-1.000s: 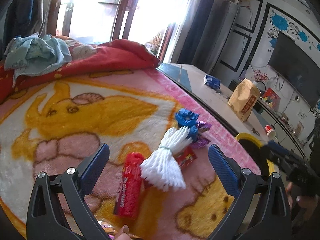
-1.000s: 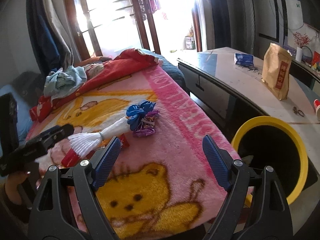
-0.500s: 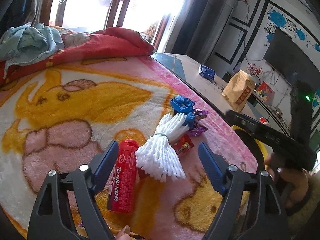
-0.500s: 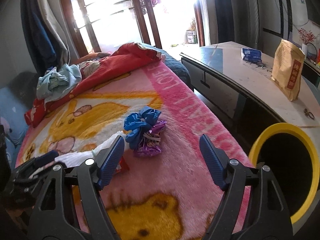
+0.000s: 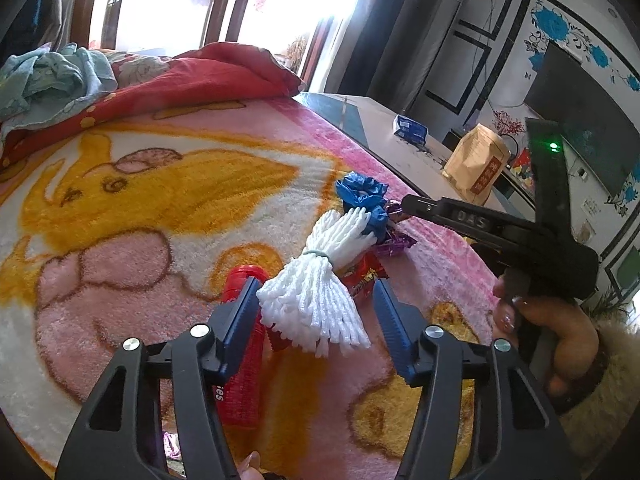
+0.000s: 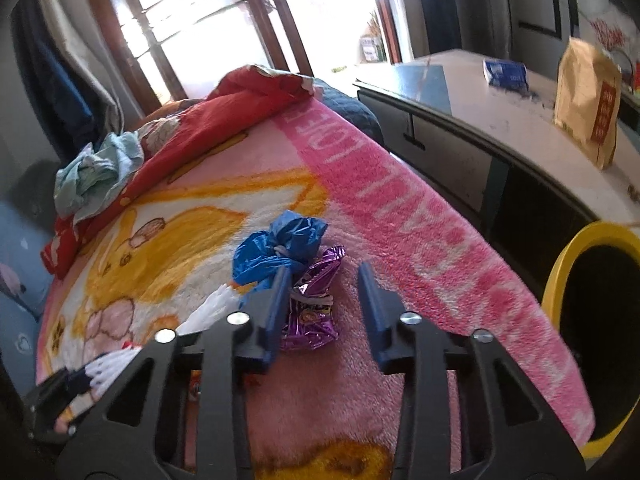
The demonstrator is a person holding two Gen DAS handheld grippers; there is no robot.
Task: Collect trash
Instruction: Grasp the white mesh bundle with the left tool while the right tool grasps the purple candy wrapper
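Lying on the pink cartoon blanket (image 5: pixel 120 208), a cluster of trash: white foam net bundle (image 5: pixel 320 280), red tube (image 5: pixel 244 360) at its 8 o'clock, red snack wrapper (image 5: pixel 366 276) at its 3 o'clock, crumpled blue plastic bag (image 6: pixel 276 246) and purple foil wrapper (image 6: pixel 312 312) touching at the far end. Straddled the foam bundle with the left gripper (image 5: pixel 316 312), jaws apart, nothing grasped, left finger over the red tube. Straddled the purple wrapper with the right gripper (image 6: pixel 324 308), jaws parted, nothing clenched, left finger against the blue bag. Stood at 3 o'clock of the blanket: yellow-rimmed bin (image 6: pixel 572 264). Rested on the long table (image 6: pixel 500 120) beyond: brown paper bag (image 6: pixel 588 100) and blue packet (image 6: pixel 506 74).
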